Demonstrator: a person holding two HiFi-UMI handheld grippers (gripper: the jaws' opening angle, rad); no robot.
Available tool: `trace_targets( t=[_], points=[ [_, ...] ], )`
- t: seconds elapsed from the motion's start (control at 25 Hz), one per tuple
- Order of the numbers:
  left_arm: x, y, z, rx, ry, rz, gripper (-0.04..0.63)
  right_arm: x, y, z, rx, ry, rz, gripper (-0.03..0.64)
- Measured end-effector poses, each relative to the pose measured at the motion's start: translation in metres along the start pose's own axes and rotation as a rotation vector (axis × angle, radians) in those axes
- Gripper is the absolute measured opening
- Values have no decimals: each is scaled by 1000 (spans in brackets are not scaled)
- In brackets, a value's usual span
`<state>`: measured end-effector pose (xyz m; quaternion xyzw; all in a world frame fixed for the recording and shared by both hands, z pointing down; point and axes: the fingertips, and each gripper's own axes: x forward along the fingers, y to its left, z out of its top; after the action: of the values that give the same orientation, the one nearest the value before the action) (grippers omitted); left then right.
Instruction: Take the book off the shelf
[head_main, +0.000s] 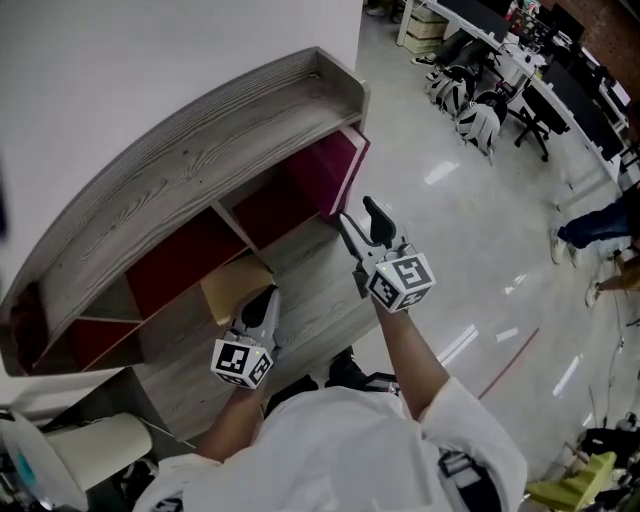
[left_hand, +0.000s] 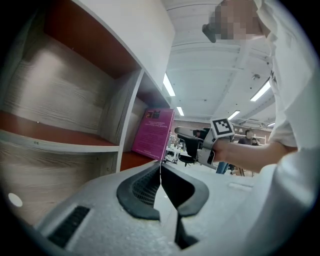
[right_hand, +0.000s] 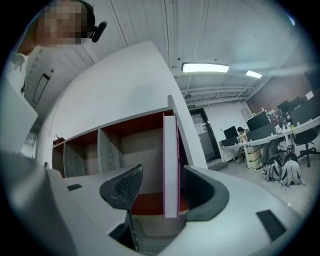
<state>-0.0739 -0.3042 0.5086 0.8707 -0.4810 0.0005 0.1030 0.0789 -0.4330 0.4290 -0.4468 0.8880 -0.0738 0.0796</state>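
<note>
A magenta book (head_main: 337, 168) stands upright at the right end of the grey wooden shelf (head_main: 200, 130), in a red-backed compartment. My right gripper (head_main: 357, 212) points at it from just in front, jaws open. In the right gripper view the book (right_hand: 170, 165) shows edge-on in the gap between the jaws, and neither pad presses on it. My left gripper (head_main: 265, 296) is shut and empty, lower and to the left, in front of a middle compartment. The left gripper view shows its jaws (left_hand: 160, 167) closed together, with the book's cover (left_hand: 154, 132) and the right hand's marker cube (left_hand: 221, 127) beyond.
A tan board (head_main: 235, 285) lies in the compartment next to my left gripper. A white seat (head_main: 90, 445) stands at the lower left. Office chairs and bags (head_main: 475, 105) and desks (head_main: 560, 80) fill the far right. The glossy floor (head_main: 470, 260) has a red line.
</note>
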Motion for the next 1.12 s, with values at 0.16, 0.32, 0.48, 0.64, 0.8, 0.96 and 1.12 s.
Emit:
trace_targets(
  t=[0.16, 0.32, 0.48, 0.64, 0.8, 0.96, 1.12],
  points=[
    [1, 5, 0, 3, 9, 19, 18, 20, -11, -4, 15, 12, 4, 229],
    [3, 8, 0, -5, 10, 37, 18, 38, -13, -6, 25, 18, 23, 229],
    [3, 13, 1, -16, 5, 60, 18, 54, -14, -12, 21, 38, 39, 229],
    [-1, 19, 1, -21, 2, 85, 18, 66, -16, -14, 18, 53, 49, 229],
    [-8, 28, -1, -33, 5, 114, 18, 76, -16, -16, 16, 67, 54, 229],
    [-12, 32, -4, -45, 7, 130, 18, 82, -16, -18, 9, 78, 52, 224],
    [-15, 32, -8, -54, 10, 136, 18, 83, -17, -18, 4, 78, 47, 198]
  ],
)
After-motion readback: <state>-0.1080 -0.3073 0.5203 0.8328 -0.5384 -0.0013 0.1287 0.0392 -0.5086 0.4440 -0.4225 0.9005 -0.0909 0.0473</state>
